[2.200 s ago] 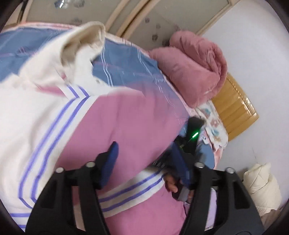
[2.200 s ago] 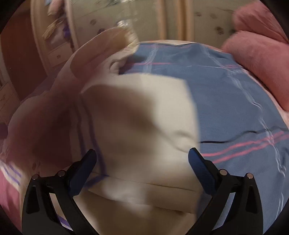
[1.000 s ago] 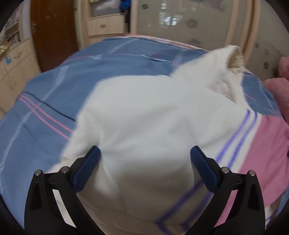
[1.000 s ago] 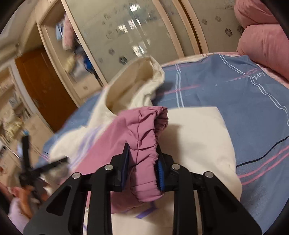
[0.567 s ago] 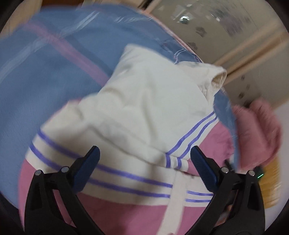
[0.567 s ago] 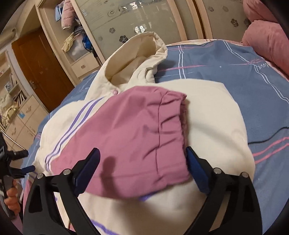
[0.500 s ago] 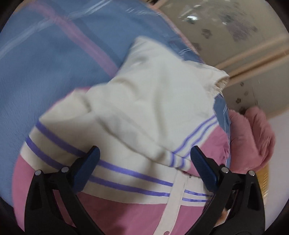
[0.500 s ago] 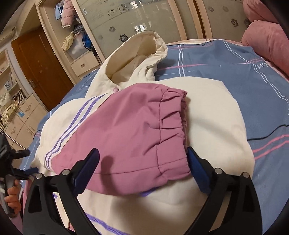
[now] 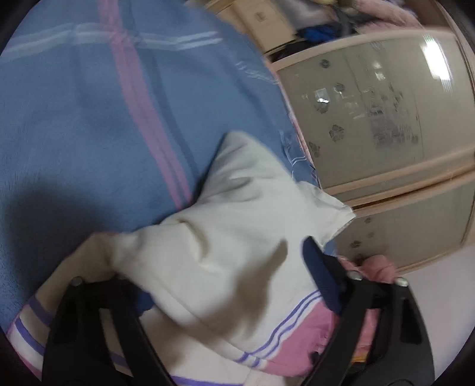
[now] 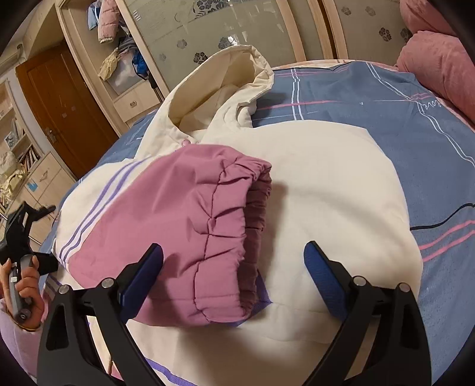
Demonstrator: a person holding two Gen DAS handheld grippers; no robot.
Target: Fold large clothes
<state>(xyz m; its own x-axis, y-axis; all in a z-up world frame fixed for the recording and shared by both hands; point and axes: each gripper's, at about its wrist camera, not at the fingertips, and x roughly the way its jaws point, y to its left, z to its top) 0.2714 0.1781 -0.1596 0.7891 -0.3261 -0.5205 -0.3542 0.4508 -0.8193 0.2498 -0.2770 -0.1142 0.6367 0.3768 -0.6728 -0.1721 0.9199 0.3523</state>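
Note:
A padded cream and pink hooded jacket (image 10: 320, 190) with purple stripes lies on the bed. Its pink sleeve (image 10: 190, 225) with a gathered cuff is folded across the cream body; the hood (image 10: 225, 80) stands up at the far end. My right gripper (image 10: 231, 276) is open and empty just above the cuff. My left gripper (image 9: 225, 276) is open at the jacket's side, with the cream fabric (image 9: 231, 237) bulging between its fingers; its left fingertip is hidden under the cloth. The left gripper also shows in the right wrist view (image 10: 26, 234), held in a hand.
The bed has a blue sheet (image 10: 386, 110) with pink and white stripes. A rolled pink quilt (image 10: 439, 59) lies at the far right. Wardrobe doors (image 10: 237, 26) and a brown door (image 10: 59, 104) stand behind the bed.
My right gripper let go of the pink sleeve and opened; the sleeve now rests on the jacket body. My left gripper swung down to the jacket's side, close to the cream fabric.

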